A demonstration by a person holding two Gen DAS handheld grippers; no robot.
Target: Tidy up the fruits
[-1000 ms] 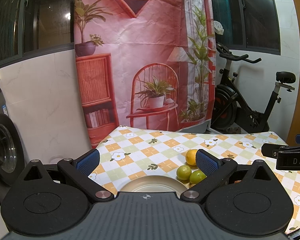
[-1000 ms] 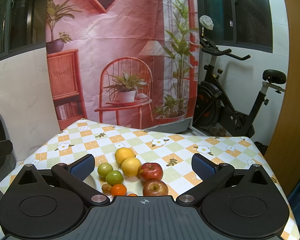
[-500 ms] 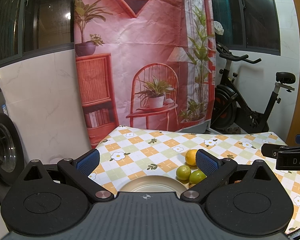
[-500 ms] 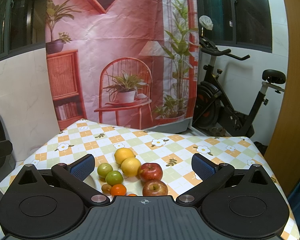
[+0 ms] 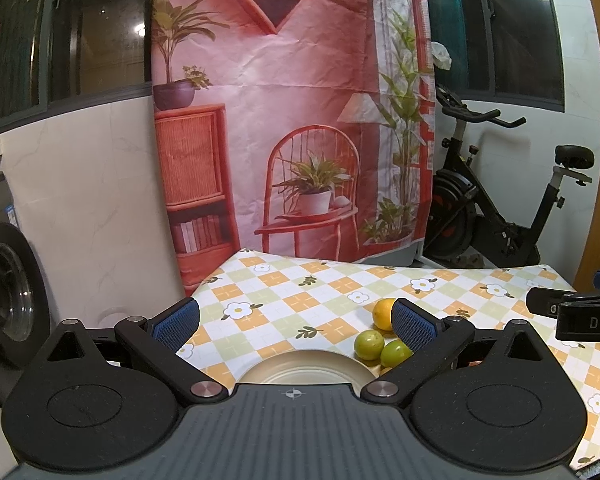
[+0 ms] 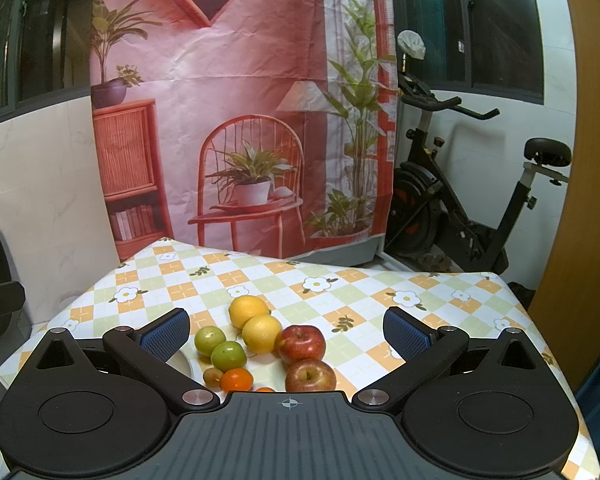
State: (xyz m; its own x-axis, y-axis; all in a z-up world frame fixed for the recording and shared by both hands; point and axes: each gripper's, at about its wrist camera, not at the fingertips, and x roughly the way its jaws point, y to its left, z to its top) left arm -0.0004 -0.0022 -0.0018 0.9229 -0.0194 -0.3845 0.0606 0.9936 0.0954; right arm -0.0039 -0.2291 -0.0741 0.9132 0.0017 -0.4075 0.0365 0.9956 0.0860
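A cluster of fruit lies on the checked tablecloth [image 6: 340, 284]: two yellow lemons [image 6: 262, 334], two green fruits [image 6: 228, 355], two red apples [image 6: 302, 343], a small orange [image 6: 237, 380] and a little brownish fruit [image 6: 212, 376]. My right gripper [image 6: 287, 330] is open, hovering above and just behind this cluster. In the left wrist view, a cream plate [image 5: 304, 368] sits below my open left gripper [image 5: 296, 320]; two green fruits [image 5: 369, 345] and a lemon [image 5: 384, 314] lie beside its right finger. The plate's rim [image 6: 180, 362] peeks out by the right gripper's left finger.
The right gripper's side [image 5: 572, 312] shows at the right edge of the left wrist view. A printed backdrop [image 6: 240, 100] hangs behind the table. An exercise bike [image 6: 460, 200] stands at the back right, a washing machine [image 5: 4, 300] at the left.
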